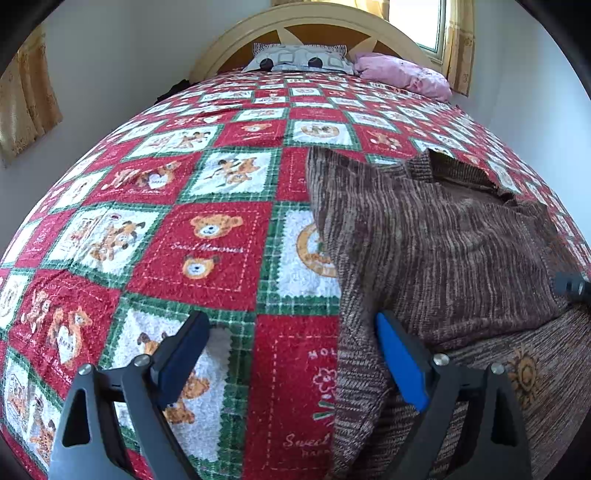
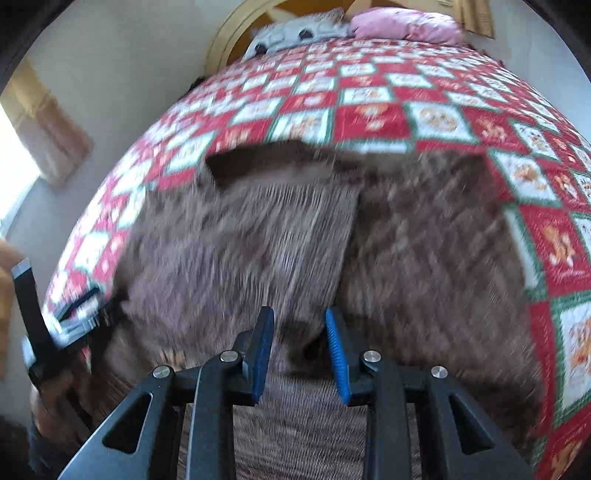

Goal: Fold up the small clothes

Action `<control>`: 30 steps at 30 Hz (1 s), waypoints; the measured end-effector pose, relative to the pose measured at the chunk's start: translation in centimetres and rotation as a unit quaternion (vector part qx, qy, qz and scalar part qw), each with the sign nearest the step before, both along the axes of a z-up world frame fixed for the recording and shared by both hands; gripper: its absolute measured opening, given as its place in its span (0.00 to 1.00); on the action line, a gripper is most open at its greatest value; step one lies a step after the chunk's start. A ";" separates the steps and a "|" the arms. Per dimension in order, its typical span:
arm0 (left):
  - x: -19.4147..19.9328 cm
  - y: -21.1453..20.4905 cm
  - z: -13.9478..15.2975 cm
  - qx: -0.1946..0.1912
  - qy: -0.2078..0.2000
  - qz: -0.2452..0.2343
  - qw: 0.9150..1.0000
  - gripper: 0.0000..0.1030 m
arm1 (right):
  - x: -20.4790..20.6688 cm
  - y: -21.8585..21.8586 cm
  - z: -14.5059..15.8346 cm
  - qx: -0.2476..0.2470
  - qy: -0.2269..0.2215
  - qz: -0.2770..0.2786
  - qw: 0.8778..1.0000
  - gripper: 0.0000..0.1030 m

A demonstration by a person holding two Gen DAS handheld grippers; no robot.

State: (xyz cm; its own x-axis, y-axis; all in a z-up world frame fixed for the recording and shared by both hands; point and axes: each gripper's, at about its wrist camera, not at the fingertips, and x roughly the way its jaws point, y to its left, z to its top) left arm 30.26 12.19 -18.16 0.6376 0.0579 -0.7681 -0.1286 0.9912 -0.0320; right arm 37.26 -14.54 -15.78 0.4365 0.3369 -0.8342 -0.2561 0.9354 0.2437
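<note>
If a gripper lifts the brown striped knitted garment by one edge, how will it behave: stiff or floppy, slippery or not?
The brown striped knitted garment is probably floppy: it already lies in soft folds on the teddy-bear patterned quilt. Its ribbed, fuzzy surface likely grips well rather than slipping. It looks thick, so perhaps somewhat heavy, and may sag when lifted.

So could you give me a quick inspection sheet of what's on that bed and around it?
Surface: bed quilt, red, green and white teddy-bear patchwork.
Job's things: brown striped garment, partly folded, lying on the quilt.
Clutter: grey patterned pillow and pink pillow by the headboard.
Grippers: left hand-held gripper open wide, one finger on the garment's edge; right hand-held gripper partly closed over a raised fold, grip unclear through blur.
Cables: nothing seen.
Surroundings: white walls, window, yellow curtains.
</note>
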 end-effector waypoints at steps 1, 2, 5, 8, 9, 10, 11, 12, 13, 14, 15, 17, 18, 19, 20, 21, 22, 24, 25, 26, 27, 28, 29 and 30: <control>0.0 0.0 0.0 0.000 0.000 0.000 1.000 0.91 | -0.4 0.1 -0.2 -0.006 -0.004 0.001 1.000 0.30; 0.0 0.0 0.0 0.000 0.000 0.000 1.000 0.91 | -0.7 0.1 -0.2 -0.008 -0.011 0.003 1.000 0.29; 0.1 0.1 0.0 0.004 -0.001 0.001 1.000 0.91 | -1.1 0.0 0.2 -0.003 -0.016 0.001 1.000 0.19; 0.0 0.0 0.1 0.005 -0.001 0.002 1.000 0.91 | -1.2 0.0 0.8 -0.013 -0.033 0.004 0.999 0.13; 0.0 0.0 0.1 0.005 -0.001 0.002 1.000 0.91 | -1.1 0.1 0.6 -0.028 -0.033 0.005 0.999 0.13; 0.0 0.0 0.1 0.005 -0.001 0.002 1.000 0.91 | -0.7 0.0 0.3 -0.042 -0.031 0.002 0.999 0.13; 0.0 0.0 0.1 0.005 -0.001 0.002 1.000 0.91 | -0.6 -0.2 -0.1 -0.049 -0.026 0.000 0.998 0.13; 0.0 -0.1 0.1 0.004 -0.001 0.002 1.000 0.91 | -0.4 -0.5 -0.3 -0.044 -0.021 0.001 0.999 0.13; -0.1 0.0 0.1 0.003 -0.002 0.002 1.000 0.91 | -0.4 -0.7 -0.3 -0.040 -0.021 0.003 0.999 0.13; -0.2 0.1 0.2 0.000 -0.006 0.003 1.000 0.91 | -0.4 -0.8 0.0 -0.039 -0.022 0.004 0.999 0.14; -0.5 0.2 0.4 -0.003 -0.010 0.005 1.000 0.91 | -0.5 -0.9 0.6 -0.032 -0.025 0.004 0.999 0.14; -1.6 0.5 1.0 -0.015 -0.023 -0.002 1.000 0.90 | -0.6 -0.7 1.8 -0.021 -0.035 0.018 0.999 0.23; -2.2 0.6 1.2 -0.019 -0.035 -0.008 0.999 0.90 | -0.6 -0.3 2.7 -0.020 -0.043 0.036 0.998 0.39; -2.7 0.6 1.4 -0.019 -0.040 -0.015 0.999 0.90 | -0.5 0.5 3.6 -0.021 -0.050 0.057 0.997 0.52; -3.0 0.5 1.4 -0.022 -0.043 -0.024 0.999 0.90 | -0.2 1.3 4.4 -0.018 -0.057 0.076 0.995 0.53; -3.1 0.3 1.4 -0.025 -0.043 -0.039 0.998 0.90 | 0.1 2.1 5.0 -0.016 -0.061 0.088 0.994 0.53; -3.0 0.0 1.3 -0.024 -0.039 -0.048 0.998 0.90 | 0.7 3.1 5.5 -0.018 -0.064 0.100 0.993 0.53; -2.5 -0.5 0.8 -0.011 -0.024 -0.055 0.998 0.90 | 2.2 5.9 6.5 -0.023 -0.078 0.126 0.989 0.53; -2.1 -0.6 0.6 -0.005 -0.014 -0.053 0.998 0.89 | 3.1 7.6 6.9 -0.020 -0.083 0.137 0.987 0.53; -1.9 -0.6 0.3 -0.002 -0.006 -0.049 0.999 0.88 | 3.7 8.9 7.1 -0.018 -0.084 0.145 0.986 0.53; -1.7 -0.3 0.1 -0.010 -0.001 -0.046 0.999 0.88 | 4.9 11.0 7.0 -0.013 -0.080 0.156 0.984 0.53; -1.8 -0.1 0.1 -0.016 -0.002 -0.043 0.999 0.87 | 5.5 12.2 6.9 -0.013 -0.080 0.162 0.983 0.53; -1.9 0.1 0.1 -0.019 -0.003 -0.039 0.999 0.86 | 6.0 13.9 6.6 -0.016 -0.082 0.170 0.982 0.53; -2.0 0.1 0.0 -0.018 -0.005 -0.037 0.999 0.85 | 6.8 16.2 5.9 -0.025 -0.080 0.184 0.979 0.53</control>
State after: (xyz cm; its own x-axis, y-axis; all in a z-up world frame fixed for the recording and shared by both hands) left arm 28.30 12.27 -18.12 0.6472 -0.0171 -0.7622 -0.0548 0.9961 -0.0689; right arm 44.05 1.63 -9.91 0.4202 0.4564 -0.7843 -0.6099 0.7820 0.1284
